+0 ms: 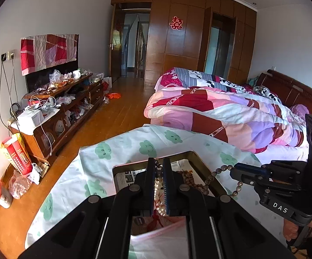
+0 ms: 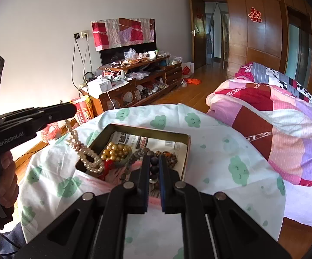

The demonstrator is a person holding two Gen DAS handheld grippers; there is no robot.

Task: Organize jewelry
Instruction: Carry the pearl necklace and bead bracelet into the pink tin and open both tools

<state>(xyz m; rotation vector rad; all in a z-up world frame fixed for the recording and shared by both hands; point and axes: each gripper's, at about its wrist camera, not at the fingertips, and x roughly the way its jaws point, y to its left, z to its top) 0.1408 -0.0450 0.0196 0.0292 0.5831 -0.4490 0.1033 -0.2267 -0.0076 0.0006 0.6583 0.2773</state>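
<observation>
Between my left gripper's (image 1: 158, 185) pads, pressed close together, hangs a pearl strand (image 2: 84, 151), pinched near its top so the loop trails down over the near-left corner of the metal tin (image 2: 186, 151). My right gripper (image 2: 153, 170) is likewise nearly closed, pinching a string of dark brown wooden beads (image 1: 217, 173) that drapes from its tips back into the tin. Inside, on a newspaper lining, sit a cluster of gold beads (image 2: 115, 150) and more brown beads (image 2: 170, 157), with a red cord (image 2: 108, 165) tangled at the near edge. The tin rests on a cloud-print cloth (image 2: 220, 151), a quilted bed (image 2: 274, 118) beyond. I judge I am mid-separation, lifting two strands apart. Next I'd raise the pearls clear of the red cord slowly, since they look snagged there.
</observation>
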